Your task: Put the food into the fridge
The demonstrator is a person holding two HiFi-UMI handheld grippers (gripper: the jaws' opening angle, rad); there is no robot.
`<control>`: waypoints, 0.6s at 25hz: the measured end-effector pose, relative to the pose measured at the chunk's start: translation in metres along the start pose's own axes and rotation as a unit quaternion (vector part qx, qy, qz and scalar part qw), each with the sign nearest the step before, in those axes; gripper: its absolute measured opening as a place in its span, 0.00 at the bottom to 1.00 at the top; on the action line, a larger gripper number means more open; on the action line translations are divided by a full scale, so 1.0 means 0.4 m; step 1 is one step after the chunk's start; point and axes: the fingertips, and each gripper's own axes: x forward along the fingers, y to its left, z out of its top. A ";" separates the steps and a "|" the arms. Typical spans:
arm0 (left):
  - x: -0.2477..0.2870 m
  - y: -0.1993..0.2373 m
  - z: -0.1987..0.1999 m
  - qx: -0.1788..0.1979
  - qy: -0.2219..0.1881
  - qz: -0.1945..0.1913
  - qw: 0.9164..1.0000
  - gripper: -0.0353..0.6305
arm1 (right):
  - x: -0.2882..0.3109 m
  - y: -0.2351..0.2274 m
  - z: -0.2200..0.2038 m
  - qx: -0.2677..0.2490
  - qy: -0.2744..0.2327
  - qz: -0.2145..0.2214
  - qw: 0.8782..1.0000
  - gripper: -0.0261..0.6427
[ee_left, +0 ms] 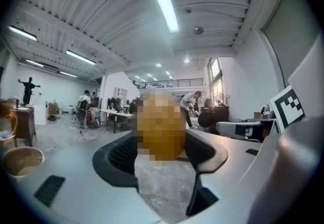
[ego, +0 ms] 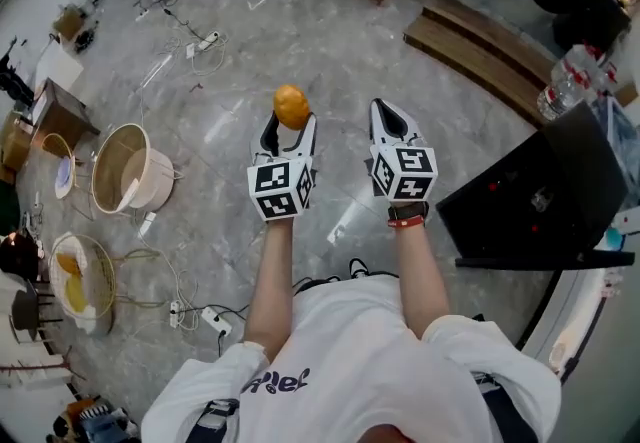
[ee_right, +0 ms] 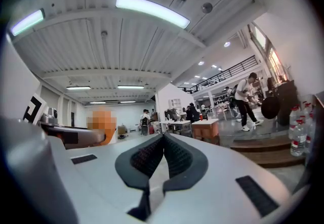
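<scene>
While held side by side above the grey floor (ego: pixel 330 41), clamps a round orange food (ego: pixel 291 105) in the jaws of the left gripper (ego: pixel 289 127), in mid-air; leaves the right gripper (ego: pixel 386 113) empty, jaws pressed together.

A: The floor (ego: pixel 330 41)?
B: Glossy grey stone, veined.
A: And the left gripper (ego: pixel 291 123)?
B: Smooth matt grey plastic; pads (ee_left: pixel 121 156) black, ribbed, rubbery.
A: The fruit (ego: pixel 291 103)?
B: Dull orange skin. The shirt (ego: pixel 350 361) is white cloth, the bench (ego: pixel 470 46) wood.
</scene>
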 end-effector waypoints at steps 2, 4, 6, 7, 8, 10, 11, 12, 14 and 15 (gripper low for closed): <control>0.020 -0.041 -0.011 0.000 0.005 -0.035 0.999 0.50 | -0.035 -0.035 -0.003 0.001 -0.001 -0.033 0.999 0.06; 0.027 -0.077 -0.014 -0.002 0.009 -0.069 0.998 0.50 | -0.076 -0.057 0.004 0.002 -0.004 -0.064 0.998 0.06; 0.030 -0.106 -0.017 -0.004 0.012 -0.099 0.995 0.50 | -0.116 -0.071 0.007 0.003 -0.010 -0.093 0.996 0.06; 0.033 -0.119 -0.021 -0.007 0.013 -0.114 0.993 0.50 | -0.133 -0.078 0.004 0.003 -0.012 -0.107 0.994 0.06; 0.035 -0.132 -0.028 -0.010 0.014 -0.128 0.992 0.50 | -0.150 -0.084 -0.003 0.003 -0.012 -0.119 0.993 0.06; 0.033 -0.165 -0.048 -0.014 0.020 -0.159 0.987 0.50 | -0.186 -0.094 -0.022 0.002 -0.010 -0.142 0.990 0.06; 0.031 -0.186 -0.059 -0.013 0.024 -0.176 0.984 0.50 | -0.206 -0.100 -0.030 0.002 -0.009 -0.155 0.988 0.06; 0.029 -0.210 -0.069 -0.010 0.028 -0.193 0.981 0.50 | -0.228 -0.107 -0.035 0.002 -0.008 -0.168 0.986 0.06; 0.021 -0.263 -0.082 0.000 0.033 -0.226 0.974 0.50 | -0.277 -0.124 -0.036 0.005 -0.010 -0.195 0.981 0.06; 0.016 -0.291 -0.086 0.005 0.033 -0.241 0.970 0.50 | -0.304 -0.132 -0.033 0.006 -0.013 -0.209 0.978 0.06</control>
